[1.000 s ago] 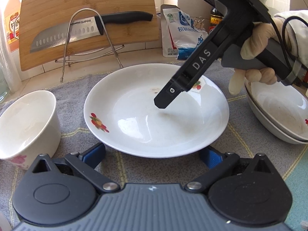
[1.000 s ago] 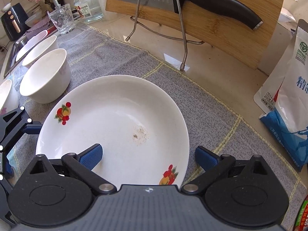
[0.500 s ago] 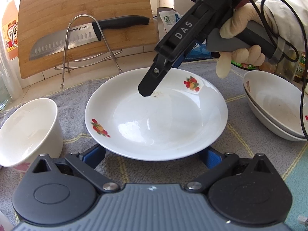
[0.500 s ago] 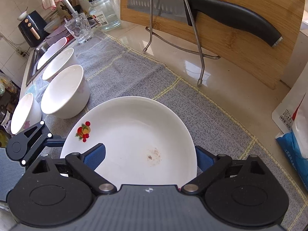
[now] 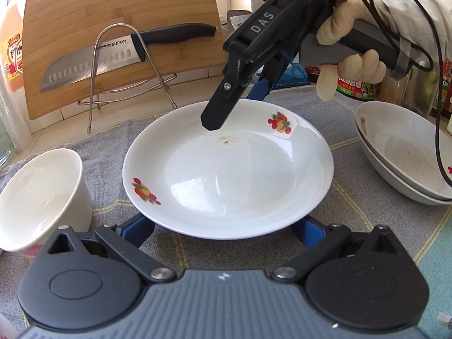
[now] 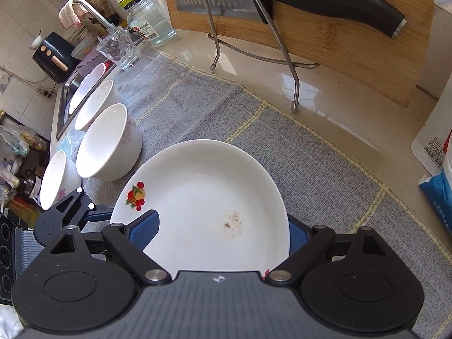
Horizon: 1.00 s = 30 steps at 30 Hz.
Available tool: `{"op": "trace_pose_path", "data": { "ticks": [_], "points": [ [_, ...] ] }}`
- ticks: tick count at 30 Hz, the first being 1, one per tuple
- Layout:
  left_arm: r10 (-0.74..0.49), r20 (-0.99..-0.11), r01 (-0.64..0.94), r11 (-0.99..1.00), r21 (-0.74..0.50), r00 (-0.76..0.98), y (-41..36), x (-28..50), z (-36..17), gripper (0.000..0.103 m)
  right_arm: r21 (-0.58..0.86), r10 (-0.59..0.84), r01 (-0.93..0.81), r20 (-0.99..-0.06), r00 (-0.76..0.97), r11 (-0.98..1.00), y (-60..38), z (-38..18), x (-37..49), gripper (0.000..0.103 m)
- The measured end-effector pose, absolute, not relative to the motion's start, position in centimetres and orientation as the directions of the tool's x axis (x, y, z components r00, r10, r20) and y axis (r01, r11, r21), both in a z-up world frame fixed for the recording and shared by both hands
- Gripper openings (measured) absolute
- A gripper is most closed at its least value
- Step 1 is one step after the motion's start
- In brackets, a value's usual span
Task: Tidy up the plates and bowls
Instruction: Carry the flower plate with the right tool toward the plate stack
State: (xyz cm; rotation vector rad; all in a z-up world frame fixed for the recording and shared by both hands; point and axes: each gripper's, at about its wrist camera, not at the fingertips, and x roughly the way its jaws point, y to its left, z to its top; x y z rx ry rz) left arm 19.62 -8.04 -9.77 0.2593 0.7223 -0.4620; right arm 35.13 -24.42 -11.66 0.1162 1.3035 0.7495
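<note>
A white plate (image 5: 226, 175) with fruit decals lies on the grey cloth (image 5: 353, 226). My left gripper (image 5: 223, 231) is open, its blue fingers (image 5: 138, 231) spread wide at the plate's near rim. My right gripper (image 5: 234, 110) hangs over the far rim, held by a gloved hand (image 5: 347, 28). In the right wrist view the plate (image 6: 203, 186) has its rim between the right gripper's (image 6: 220, 231) jaws: one finger over the inside, the other outside. The jaws are closing and stand apart from the rim. A white bowl (image 5: 36, 195) stands left of the plate.
Two stacked shallow dishes (image 5: 401, 152) sit on the right. More white bowls (image 6: 110, 141) line the cloth towards the sink (image 6: 65, 104). A cutting board (image 5: 113, 5) with a knife (image 5: 113, 59) on a wire stand is behind. A glass (image 6: 118, 48), jars and bags edge the counter.
My right gripper has drawn back from the plate's middle to its far rim and tilted steeper, its fingers now closer together. The left gripper and plate have stayed put.
</note>
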Motion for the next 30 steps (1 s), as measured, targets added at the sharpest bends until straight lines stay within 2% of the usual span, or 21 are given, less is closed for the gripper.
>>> {"op": "trace_pose_path", "data": {
  "ticks": [30],
  "points": [
    [-0.343,-0.700,0.540,0.839,0.072,0.627,-7.8,15.9,-6.5,0.101,0.511,0.599,-0.396,-0.789,0.135,0.763,-25.3,-8.3,29.6,0.095]
  ]
}}
